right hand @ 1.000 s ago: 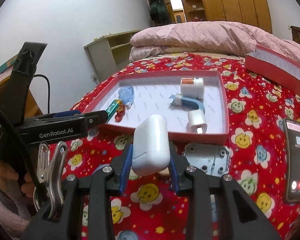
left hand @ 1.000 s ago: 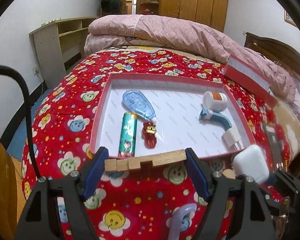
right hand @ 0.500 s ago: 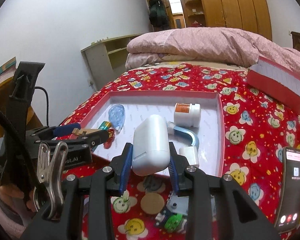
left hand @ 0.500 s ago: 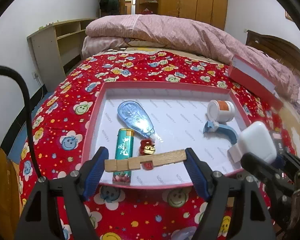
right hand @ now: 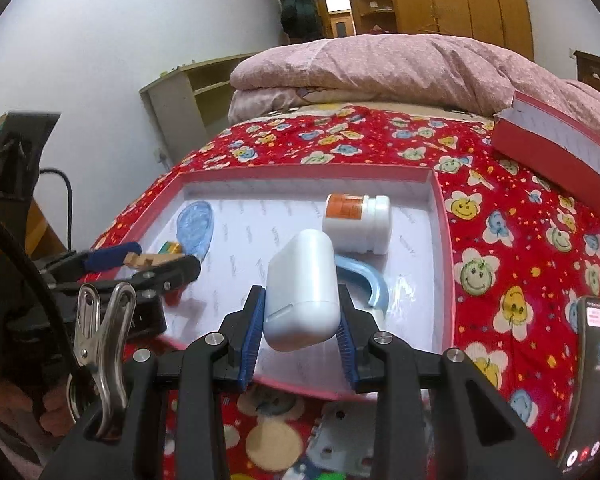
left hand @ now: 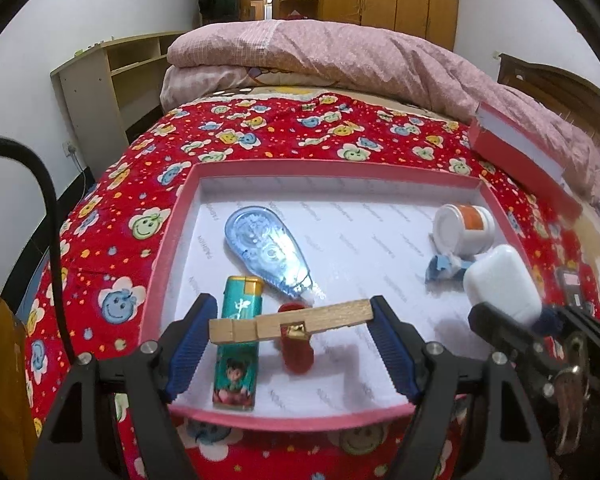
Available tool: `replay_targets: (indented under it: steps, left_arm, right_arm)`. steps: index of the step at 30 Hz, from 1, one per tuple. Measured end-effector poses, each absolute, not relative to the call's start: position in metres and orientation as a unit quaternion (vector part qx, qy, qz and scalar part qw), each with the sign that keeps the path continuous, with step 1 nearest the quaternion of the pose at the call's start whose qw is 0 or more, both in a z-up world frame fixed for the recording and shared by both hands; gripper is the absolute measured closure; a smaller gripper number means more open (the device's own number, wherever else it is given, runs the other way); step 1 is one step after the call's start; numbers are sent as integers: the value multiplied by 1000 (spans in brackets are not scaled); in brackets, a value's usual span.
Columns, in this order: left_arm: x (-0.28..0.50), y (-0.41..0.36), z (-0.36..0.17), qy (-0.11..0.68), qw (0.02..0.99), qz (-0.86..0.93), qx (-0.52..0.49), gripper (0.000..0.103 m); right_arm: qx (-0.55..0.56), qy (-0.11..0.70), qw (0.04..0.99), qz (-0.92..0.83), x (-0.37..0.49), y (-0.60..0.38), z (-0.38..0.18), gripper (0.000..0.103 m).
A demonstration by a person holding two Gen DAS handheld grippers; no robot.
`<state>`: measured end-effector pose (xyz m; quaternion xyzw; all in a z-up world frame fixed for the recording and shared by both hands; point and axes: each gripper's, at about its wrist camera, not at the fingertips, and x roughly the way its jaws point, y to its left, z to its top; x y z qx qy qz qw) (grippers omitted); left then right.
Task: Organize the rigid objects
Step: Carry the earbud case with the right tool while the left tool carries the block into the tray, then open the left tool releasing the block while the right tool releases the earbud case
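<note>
On the bed, atop a red smiley-flower bedspread [left hand: 148, 184], a shallow red tray [left hand: 168, 240] with a white lining lay open. The lining carried a faint repeated watermark, too small to read. The green lighter [left hand: 238, 340] in the lower left of the tray showed white characters and a cartoon figure; the white pill bottle [left hand: 462, 228] at the upper right lay on its side with an orange label whose print could not be made out. A phone [right hand: 594, 376] at the right edge of the right wrist view showed a lit screen, its text illegible.

Both tools pointed downward over the near edge of the tray. The left tongs [left hand: 290, 330] stood wide, their blue pads pressed on the two ends of a wooden clothespin [left hand: 290, 322] held crosswise above the lighter and a small red object [left hand: 296, 350], possibly a toy figure. The right tongs [right hand: 300, 320] stood narrow, pinching a white earbud case [right hand: 302, 288] by its sides, over the tray's near right part, above a blue curved piece [right hand: 364, 280]. A blue correction tape dispenser [left hand: 266, 250] lay at the tray's centre left. A red box lid [left hand: 528, 152] rested at the upper right, against a pink quilt [left hand: 320, 60].
</note>
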<state>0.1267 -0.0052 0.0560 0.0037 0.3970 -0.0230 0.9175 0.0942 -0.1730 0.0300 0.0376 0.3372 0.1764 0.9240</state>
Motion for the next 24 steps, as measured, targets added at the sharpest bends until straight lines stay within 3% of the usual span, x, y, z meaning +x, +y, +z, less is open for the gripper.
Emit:
replay_targets:
  steps: [19, 24]
  left_arm:
    - [156, -13, 37, 397, 918, -6, 6, 22]
    - [156, -18, 35, 391, 920, -6, 13, 14]
  right_arm:
    - [27, 333, 935, 117, 122, -182, 18, 69]
    - [19, 331, 937, 106, 124, -181, 15, 65]
